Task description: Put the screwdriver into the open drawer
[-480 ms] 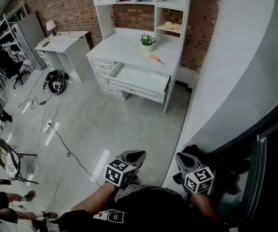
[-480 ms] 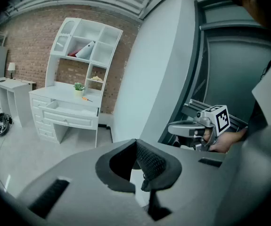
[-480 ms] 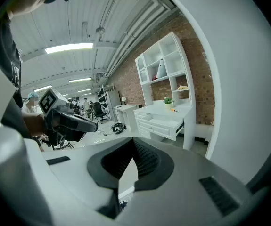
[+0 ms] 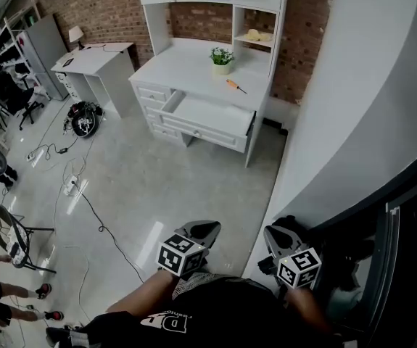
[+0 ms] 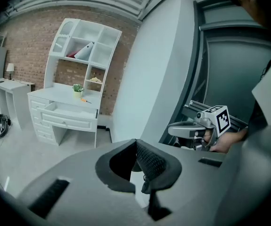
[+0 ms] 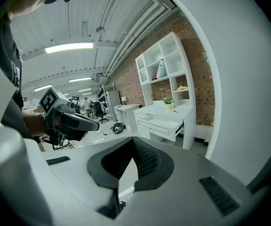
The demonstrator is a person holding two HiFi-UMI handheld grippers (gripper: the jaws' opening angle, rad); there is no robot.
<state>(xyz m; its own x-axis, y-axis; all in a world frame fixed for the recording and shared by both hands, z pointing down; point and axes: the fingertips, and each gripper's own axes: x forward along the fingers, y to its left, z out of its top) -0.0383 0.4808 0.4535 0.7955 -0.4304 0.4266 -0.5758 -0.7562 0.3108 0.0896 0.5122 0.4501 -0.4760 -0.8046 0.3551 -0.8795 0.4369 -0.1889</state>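
White desk point(image 4: 188, 65); screwdriver point(image 4: 235, 87) near plant point(image 4: 222, 58)

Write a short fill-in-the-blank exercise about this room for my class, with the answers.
The screwdriver lies on the white ___, beside the potted plant.
The top drawer stands ___.
The left gripper and the right gripper each hold ___.
Answers: desk; open; nothing.
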